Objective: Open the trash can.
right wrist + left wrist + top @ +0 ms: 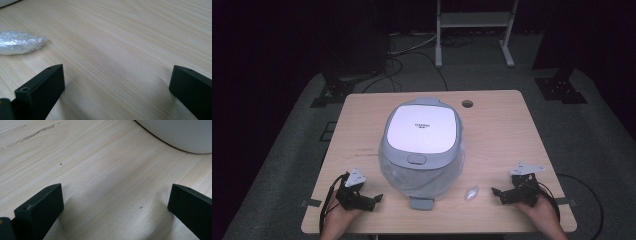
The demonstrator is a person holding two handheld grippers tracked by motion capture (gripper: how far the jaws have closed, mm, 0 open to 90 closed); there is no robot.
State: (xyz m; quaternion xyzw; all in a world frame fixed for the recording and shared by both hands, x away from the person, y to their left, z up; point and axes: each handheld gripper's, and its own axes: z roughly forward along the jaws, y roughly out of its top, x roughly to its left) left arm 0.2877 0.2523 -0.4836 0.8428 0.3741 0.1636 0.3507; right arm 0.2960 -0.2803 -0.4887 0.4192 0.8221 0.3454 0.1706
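Note:
A grey and white rice cooker (pixel 422 145) with its lid down stands in the middle of the wooden table (pixel 502 125), and clear plastic film wraps its lower body. A small crumpled wad of clear plastic (pixel 472 192) lies to its front right; it is also at the upper left (pixel 20 42) of the right gripper view. My left gripper (pixel 377 198) rests near the front left edge, open and empty, pointing toward the cooker, whose white curved base (pixel 180 135) is ahead. My right gripper (pixel 494 191) rests at the front right, open and empty, pointing toward the wad.
A round cable hole (pixel 467 104) sits in the table's far right part. Beyond the table are a white stand frame (pixel 474 30), black tripod bases (pixel 559 87) and cables on the grey floor. Bare wood lies between each gripper and the cooker.

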